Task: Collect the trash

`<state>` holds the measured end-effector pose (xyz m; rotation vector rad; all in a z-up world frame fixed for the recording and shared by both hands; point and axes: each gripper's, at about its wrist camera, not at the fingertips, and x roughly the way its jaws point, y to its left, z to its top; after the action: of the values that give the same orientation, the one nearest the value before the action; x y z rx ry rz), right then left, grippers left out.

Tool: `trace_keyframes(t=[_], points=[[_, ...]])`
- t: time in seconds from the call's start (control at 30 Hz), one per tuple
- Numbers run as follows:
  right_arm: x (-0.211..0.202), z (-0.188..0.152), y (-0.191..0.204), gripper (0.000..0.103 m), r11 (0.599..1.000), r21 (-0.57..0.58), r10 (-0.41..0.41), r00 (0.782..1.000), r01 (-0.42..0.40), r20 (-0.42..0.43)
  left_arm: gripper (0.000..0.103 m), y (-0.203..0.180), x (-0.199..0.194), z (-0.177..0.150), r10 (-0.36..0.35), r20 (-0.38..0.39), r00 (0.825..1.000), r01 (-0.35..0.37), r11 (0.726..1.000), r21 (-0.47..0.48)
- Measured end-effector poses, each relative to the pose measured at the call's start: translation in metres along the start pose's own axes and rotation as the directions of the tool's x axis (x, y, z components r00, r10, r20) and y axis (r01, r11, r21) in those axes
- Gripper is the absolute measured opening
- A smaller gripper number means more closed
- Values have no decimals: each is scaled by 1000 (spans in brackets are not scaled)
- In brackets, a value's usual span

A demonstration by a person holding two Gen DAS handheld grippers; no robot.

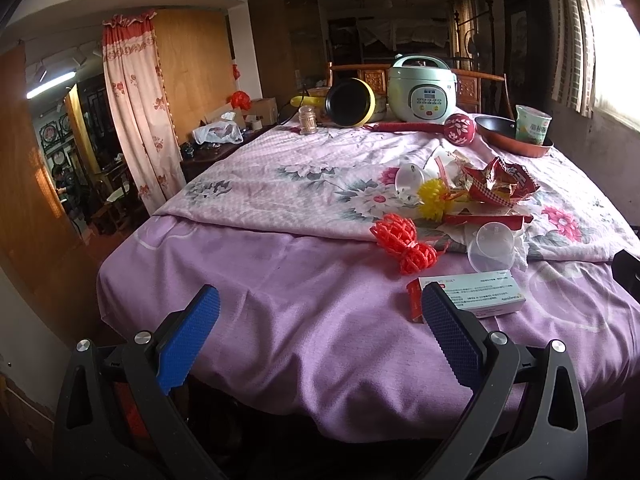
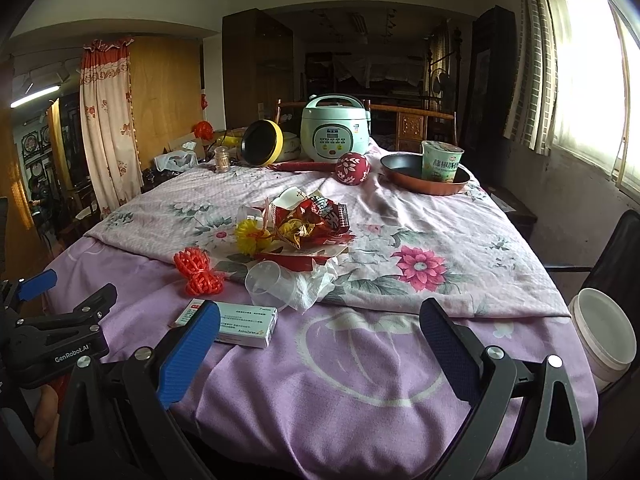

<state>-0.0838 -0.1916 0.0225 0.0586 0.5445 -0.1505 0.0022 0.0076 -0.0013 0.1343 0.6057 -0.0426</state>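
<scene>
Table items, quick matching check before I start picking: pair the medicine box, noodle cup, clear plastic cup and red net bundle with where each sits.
Things:
1. medicine box
2. noodle cup
3. clear plastic cup
4. red net bundle

Places:
A. standing in the copper frying pan
B. lying on its side beside crumpled white paper
C. nearest the table's front edge, by the right gripper's left finger
D. on the purple cloth, left of the wrapper pile

Pairs: 1-C, 2-A, 3-B, 4-D

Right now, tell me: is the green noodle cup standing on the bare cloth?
No, the noodle cup stands upright inside the frying pan at the far right.
</scene>
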Motion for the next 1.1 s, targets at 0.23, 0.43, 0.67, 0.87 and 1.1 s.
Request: trace_keyframes(t=[0.23, 0.43, 0.67, 0.87, 1.1], points=[[-1, 2, 2, 98, 1000, -2, 4, 1000, -4, -1, 97, 0, 0, 0, 1, 1, 1000, -1, 1000, -1], [-1, 2, 2, 98, 1000, -3, 4, 1000, -4, -2, 97, 1, 3, 0, -2, 1, 1000, 2, 1000, -3], [-1, 1, 1, 98, 1000, -3, 6, 1000, -6, -2, 97, 3, 5, -3, -3, -2, 1000, 3, 1000, -7], [-1, 1, 1, 98, 1000, -1, 7, 1000, -7, -2, 97, 5, 5, -5, -4, 2, 1000, 4, 1000, -8], [-1, 0, 0, 98, 1000, 4, 7, 1000, -7, -2, 97, 6, 6, -5, -11, -5, 1000, 11, 1000, -16]])
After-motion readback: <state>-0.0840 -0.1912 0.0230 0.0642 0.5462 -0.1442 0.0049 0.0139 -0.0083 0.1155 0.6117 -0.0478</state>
